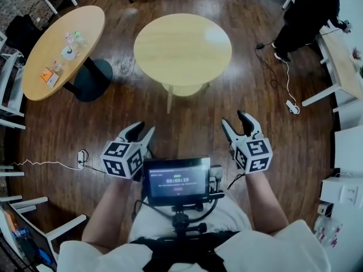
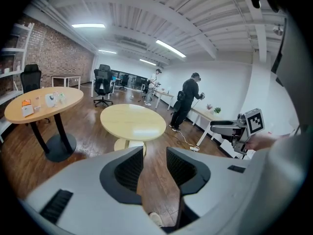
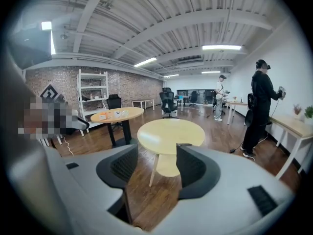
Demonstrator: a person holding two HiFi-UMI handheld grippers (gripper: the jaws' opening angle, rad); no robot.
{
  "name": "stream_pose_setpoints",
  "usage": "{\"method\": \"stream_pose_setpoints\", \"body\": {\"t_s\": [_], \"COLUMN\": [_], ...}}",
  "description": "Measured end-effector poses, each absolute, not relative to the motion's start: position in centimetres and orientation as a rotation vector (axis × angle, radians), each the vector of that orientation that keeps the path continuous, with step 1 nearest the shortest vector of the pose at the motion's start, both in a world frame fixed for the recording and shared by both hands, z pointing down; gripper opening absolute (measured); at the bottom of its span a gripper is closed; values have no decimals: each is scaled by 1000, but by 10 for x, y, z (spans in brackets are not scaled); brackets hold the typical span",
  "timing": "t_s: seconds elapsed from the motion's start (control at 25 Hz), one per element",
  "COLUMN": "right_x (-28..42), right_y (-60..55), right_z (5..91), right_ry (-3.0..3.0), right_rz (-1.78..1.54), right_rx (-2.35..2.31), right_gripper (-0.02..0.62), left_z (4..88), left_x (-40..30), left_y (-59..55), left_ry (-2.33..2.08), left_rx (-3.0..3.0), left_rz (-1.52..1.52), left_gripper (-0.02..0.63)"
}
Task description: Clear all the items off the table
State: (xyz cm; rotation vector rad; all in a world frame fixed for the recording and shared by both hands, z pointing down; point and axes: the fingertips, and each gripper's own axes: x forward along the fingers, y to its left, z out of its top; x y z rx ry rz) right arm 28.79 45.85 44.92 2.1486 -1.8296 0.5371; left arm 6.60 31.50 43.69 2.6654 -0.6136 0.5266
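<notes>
Ribbed grey jaws apart, round wooden table [image 1: 182,50]

left gripper [image 1: 142,130]: jaws apart, empty | right gripper [image 1: 237,120]: jaws apart, empty

The near round counter [image 1: 182,49] is pale yellow wood. The second counter [image 1: 85,24] is a warmer tan on a black pedestal, with an orange-and-white item [image 1: 49,76] near its edge. The floor [image 1: 125,106] is dark brown planks. The left gripper [image 1: 144,129] and right gripper [image 1: 234,119] bear black-and-white square markers. Their fingers [image 3: 117,168] are ribbed black in grey shells. A person [image 1: 309,16] wears black.
</notes>
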Motion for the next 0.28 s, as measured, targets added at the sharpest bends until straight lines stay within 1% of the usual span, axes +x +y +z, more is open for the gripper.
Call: {"method": "stream_pose_setpoints", "body": {"t_s": [0.28], "right_x": [290], "right_y": [461], "right_z": [451], "right_ry": [-1841], "right_rz": [540], "right_rx": [2133], "right_gripper": [255], "left_z": [440], "left_x": [66], "left_y": [320], "left_ry": [-627], "left_rx": [2658], "left_rz": [536], "left_gripper": [144]}}
